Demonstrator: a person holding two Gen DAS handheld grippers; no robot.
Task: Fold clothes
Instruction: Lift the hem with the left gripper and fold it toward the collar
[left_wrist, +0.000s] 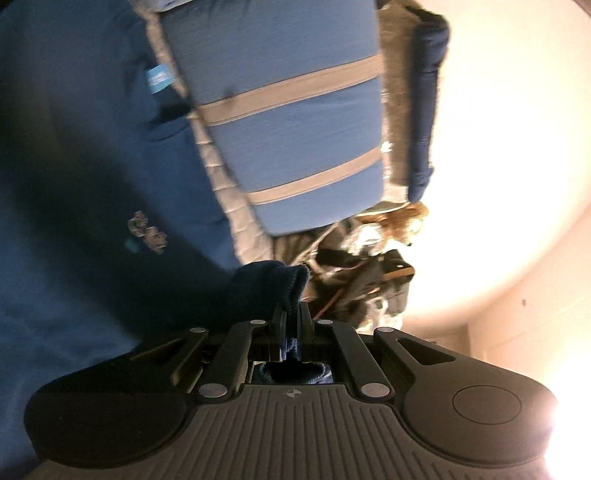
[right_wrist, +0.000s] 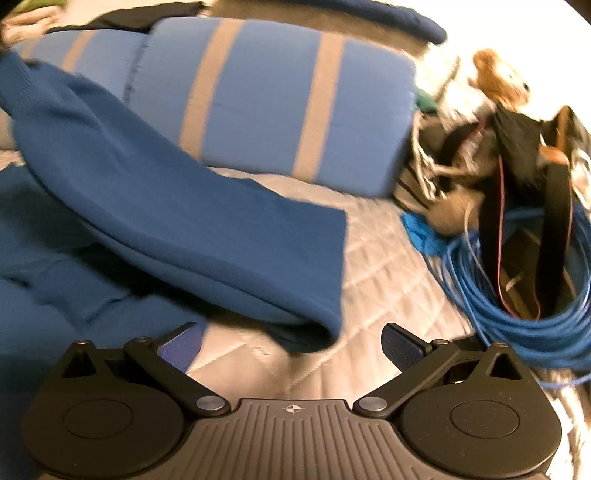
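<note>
Bare quilted bedspread (right_wrist: 373, 258) offers passage; striped pillow (right_wrist: 280, 96), blue sleeve (right_wrist: 207, 236) and coiled blue cable (right_wrist: 517, 295) hem it in.

My left gripper (left_wrist: 291, 314) was clamped tight, its two fingers (left_wrist: 280, 317) pressed close together with a fold of dark blue cloth (left_wrist: 269, 284) pinched between them, and it pointed nearly level. My right gripper (right_wrist: 291, 343) was spread wide, one pad (right_wrist: 402, 347) far out to each side, nothing between them, tilted downward.
</note>
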